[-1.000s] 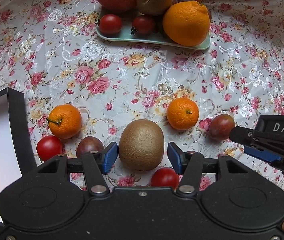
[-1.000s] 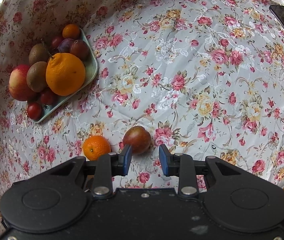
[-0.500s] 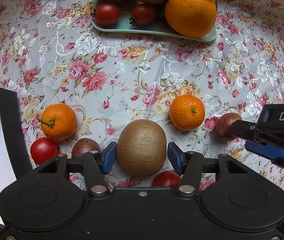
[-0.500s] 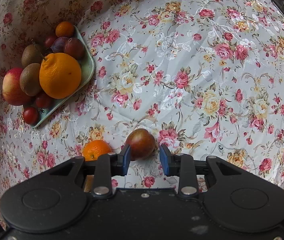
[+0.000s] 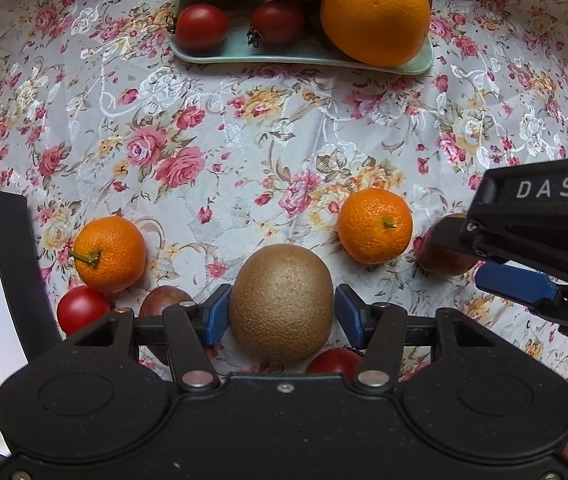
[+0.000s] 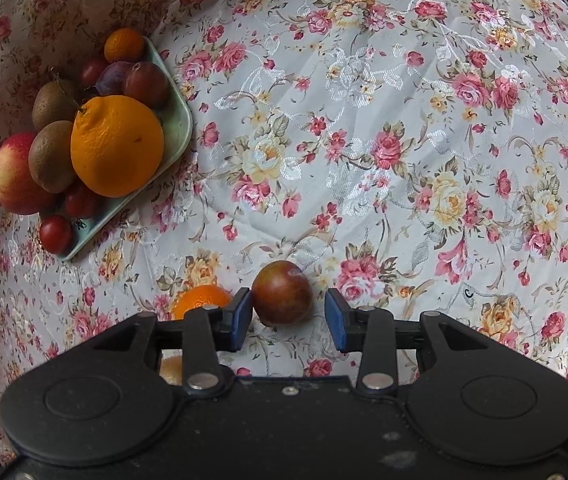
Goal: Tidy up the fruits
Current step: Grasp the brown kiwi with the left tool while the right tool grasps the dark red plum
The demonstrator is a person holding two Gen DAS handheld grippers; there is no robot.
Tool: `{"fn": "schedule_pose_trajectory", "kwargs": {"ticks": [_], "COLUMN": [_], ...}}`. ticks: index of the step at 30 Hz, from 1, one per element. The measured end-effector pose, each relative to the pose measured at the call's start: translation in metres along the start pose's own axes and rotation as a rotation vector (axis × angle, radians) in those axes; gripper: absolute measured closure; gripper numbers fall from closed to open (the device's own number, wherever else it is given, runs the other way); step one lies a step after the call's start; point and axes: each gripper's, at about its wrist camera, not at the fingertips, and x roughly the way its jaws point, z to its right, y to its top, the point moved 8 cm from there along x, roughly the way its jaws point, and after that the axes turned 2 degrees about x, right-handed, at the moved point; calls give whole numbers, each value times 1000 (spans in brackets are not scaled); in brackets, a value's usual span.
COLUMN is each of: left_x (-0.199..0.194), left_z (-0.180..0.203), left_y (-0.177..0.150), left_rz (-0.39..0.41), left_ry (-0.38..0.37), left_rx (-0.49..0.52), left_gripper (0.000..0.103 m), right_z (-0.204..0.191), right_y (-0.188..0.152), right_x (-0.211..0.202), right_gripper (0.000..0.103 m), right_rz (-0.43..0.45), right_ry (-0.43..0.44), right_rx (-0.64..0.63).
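Both grippers have advanced. Left gripper [image 5: 282,316] jaws open, bracketing the kiwi [image 5: 281,302]; right gripper [image 6: 288,318] jaws open around the plum [image 6: 282,298]. Both fruits rest on the surface, well short of the tray [image 6: 176,128]; grasps pending.

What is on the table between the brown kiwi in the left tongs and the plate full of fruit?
Nothing but flowery tablecloth lies between the kiwi and the plate, as the left wrist view shows.

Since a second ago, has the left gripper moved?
Yes. The left gripper has advanced toward the plate, which now sits higher in its view; its fingers flank the kiwi.
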Motion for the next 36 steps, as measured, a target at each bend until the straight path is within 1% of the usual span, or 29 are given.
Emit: {"fn": "schedule_pose_trajectory", "kwargs": {"ticks": [4, 10, 15, 19, 22, 26, 32, 36], "left_x": [0, 1, 1, -1, -1, -6, -22, -32], "left_z": [-1, -3, -3, -4, -5, -7, -13, -13], "left_y": [0, 2, 2, 3, 1, -2, -5, -12], "left_rz": [-3, -9, -12, 8, 20, 35, 60, 76], "left_ry": [-12, -35, -42, -42, -35, -5, -7, -12], "left_rx": [3, -6, -12, -12, -10, -19, -48, -51], "left_gripper": [43, 43, 43, 46, 46, 46, 46, 46], "right_z": [-1, 3, 3, 1, 3, 7, 15, 18], "right_y": [0, 2, 1, -2, -3, -3, -4, -12], "right_x": [6, 15, 16, 15, 11, 5, -9, -17], "right_gripper": [63, 62, 65, 66, 66, 66, 66, 66], "right_rz": [-11, 0, 7, 13, 13, 18, 29, 37], "right_ry": [-19, -82, -104, -120, -122, -115, -97, -92], "right_rx": [6, 22, 3, -15, -6, 7, 21, 13]}}
